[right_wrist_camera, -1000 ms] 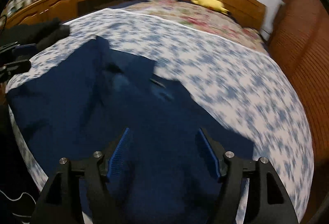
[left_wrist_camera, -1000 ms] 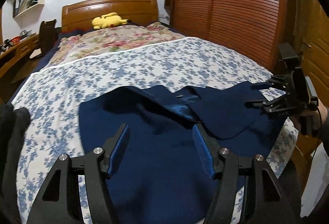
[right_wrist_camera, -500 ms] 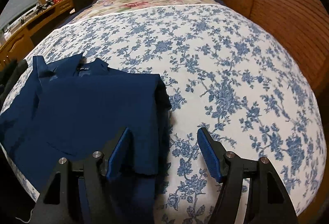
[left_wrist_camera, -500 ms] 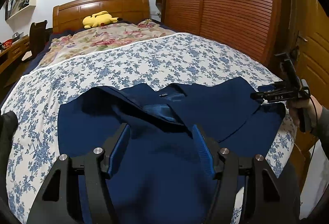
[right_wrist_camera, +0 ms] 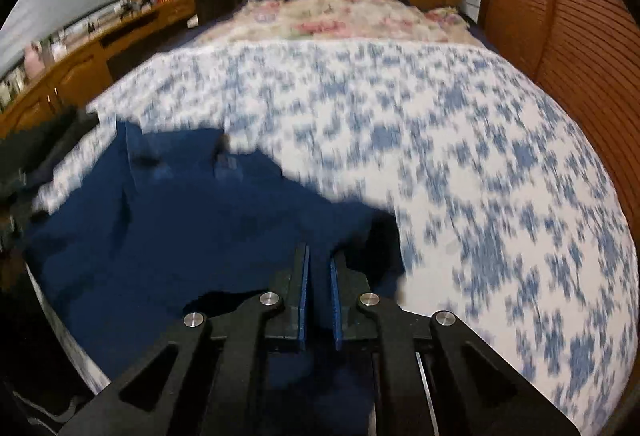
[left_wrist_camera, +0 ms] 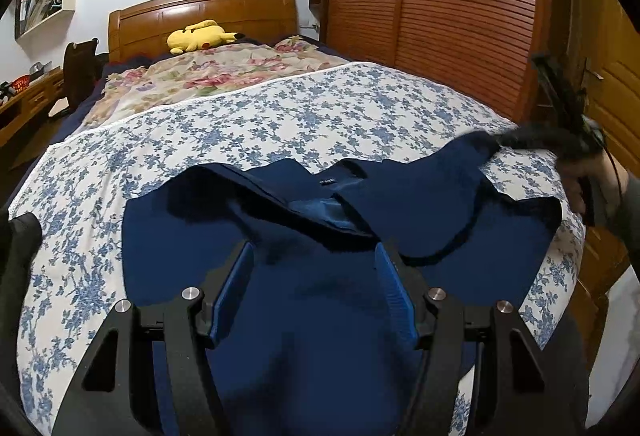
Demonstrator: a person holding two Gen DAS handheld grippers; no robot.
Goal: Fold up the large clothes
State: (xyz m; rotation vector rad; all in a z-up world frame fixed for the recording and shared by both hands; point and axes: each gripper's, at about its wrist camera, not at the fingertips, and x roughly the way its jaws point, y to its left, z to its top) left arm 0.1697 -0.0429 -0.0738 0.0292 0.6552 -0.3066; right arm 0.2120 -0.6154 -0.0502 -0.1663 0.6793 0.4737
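A large navy blue jacket [left_wrist_camera: 304, 276] lies spread on the near part of the bed, collar and blue lining toward the headboard. My left gripper [left_wrist_camera: 314, 260] is open and hovers just above the jacket's middle, holding nothing. My right gripper [right_wrist_camera: 319, 264] has its jaws closed on the right edge of the jacket [right_wrist_camera: 192, 244]. In the left wrist view the right gripper [left_wrist_camera: 532, 140] is a dark blur at the jacket's right corner, lifting that corner. The right wrist view is motion-blurred.
The bed carries a blue-flowered white sheet [left_wrist_camera: 280, 116] and a floral quilt [left_wrist_camera: 208, 76] near the wooden headboard [left_wrist_camera: 200, 12], with a yellow plush toy [left_wrist_camera: 200, 36]. A slatted wooden wardrobe [left_wrist_camera: 460, 16] stands right of the bed. A desk [right_wrist_camera: 92, 52] runs along the left.
My right gripper went from open beside the jacket's right edge to shut on that edge and is moving fast. The left gripper stays open over the jacket's middle.
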